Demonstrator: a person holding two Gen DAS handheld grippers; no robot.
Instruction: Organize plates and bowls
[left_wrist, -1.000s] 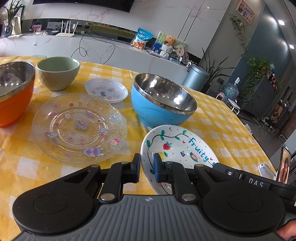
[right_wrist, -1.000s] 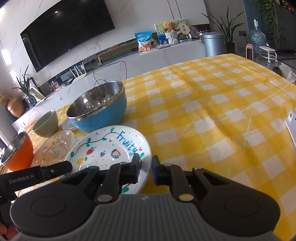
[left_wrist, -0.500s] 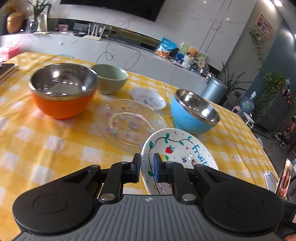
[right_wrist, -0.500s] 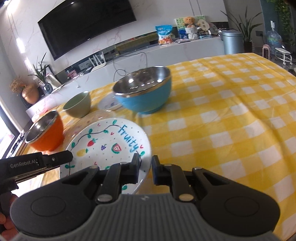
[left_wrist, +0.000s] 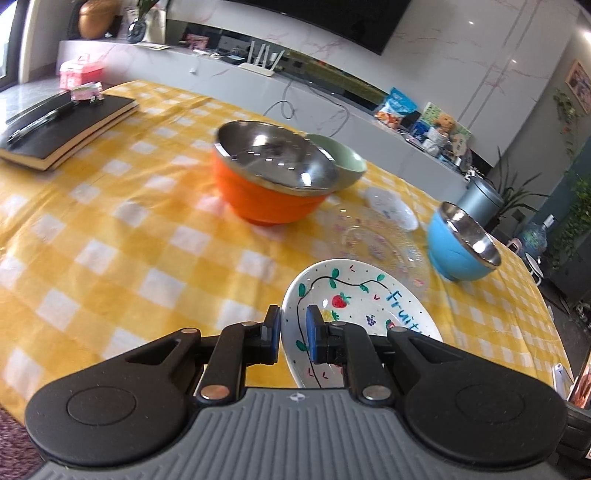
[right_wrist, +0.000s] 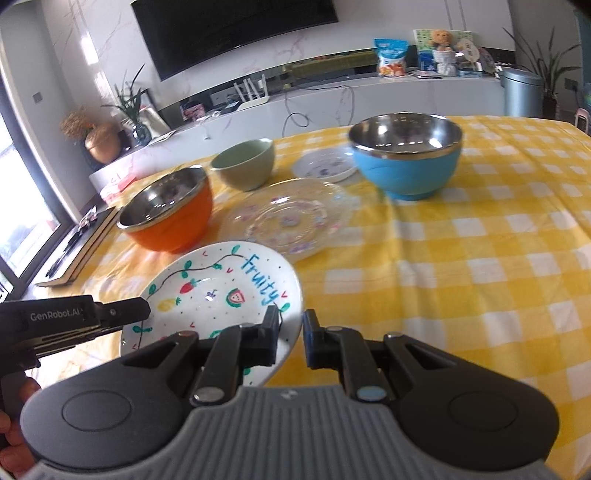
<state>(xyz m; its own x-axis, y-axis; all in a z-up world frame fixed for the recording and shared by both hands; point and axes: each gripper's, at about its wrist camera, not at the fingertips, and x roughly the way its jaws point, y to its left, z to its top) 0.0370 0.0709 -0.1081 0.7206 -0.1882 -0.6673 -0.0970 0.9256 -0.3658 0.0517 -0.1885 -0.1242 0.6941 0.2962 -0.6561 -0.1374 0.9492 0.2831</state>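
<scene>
Two grippers hold one plate between them. The left gripper (left_wrist: 293, 328) is closed on the left rim of the white "Fruity" plate (left_wrist: 354, 314), with one blue pad under the rim and one on the painted face. The right gripper (right_wrist: 290, 332) is closed on the opposite rim of the same plate (right_wrist: 218, 291). The plate is white with a black vine and green leaves around its border, a strawberry, a pineapple, a watermelon slice, small grapes and the blue word "Fruity". It seems lifted a little above the table (right_wrist: 461, 266), near the front edge, and it overlaps the near rim of the clear glass plate (right_wrist: 291, 218).

Behind the glass plate stand the orange bowl (right_wrist: 170, 218), the green bowl (right_wrist: 245, 164), the small white dish (right_wrist: 325, 166) and the blue bowl (right_wrist: 406, 162), all toward the far edge of the yellow checked cloth. The orange and blue bowls have shiny steel inside.

From the left wrist view the orange bowl covers most of the green bowl (left_wrist: 343, 162), and the gripper body cuts off the near part of the held plate. The glass plate (left_wrist: 380, 243) is blurred, so its pattern is hard to read. A black notebook (left_wrist: 62, 129) with a pen lies at the far left corner.
</scene>
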